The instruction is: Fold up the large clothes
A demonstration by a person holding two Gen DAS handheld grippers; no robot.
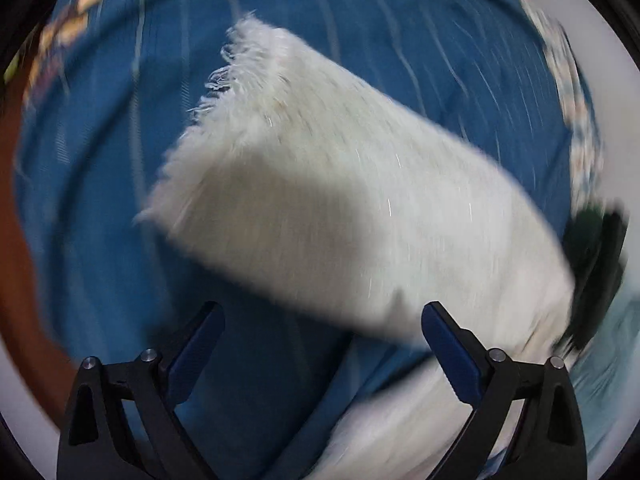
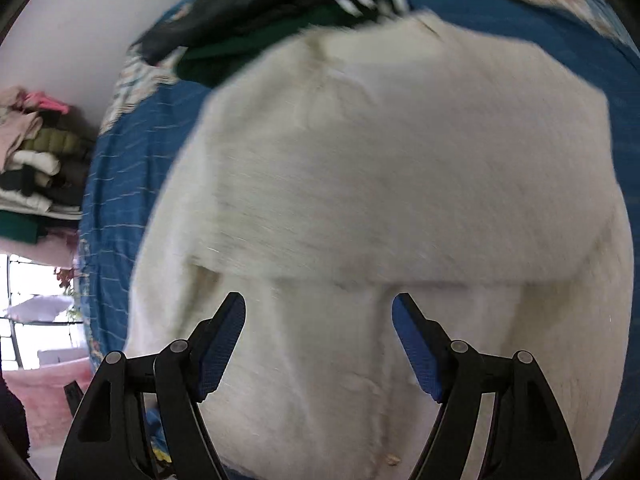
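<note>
A white fluffy garment (image 1: 340, 200) lies on a blue bedsheet (image 1: 100, 160). In the left wrist view one long part of it stretches away diagonally, ending in a frayed fringe at the upper left. My left gripper (image 1: 320, 320) is open and empty, hovering over its near edge. In the right wrist view the white garment (image 2: 400, 160) fills the frame, with one layer folded over another. My right gripper (image 2: 318, 308) is open and empty just above the folded edge.
Dark green and black clothes (image 2: 260, 20) lie at the garment's far end, also seen in the left wrist view (image 1: 596, 260). A stack of folded clothes (image 2: 36, 160) sits at the left by a white wall. The blue bedsheet (image 2: 120, 180) has a patterned border.
</note>
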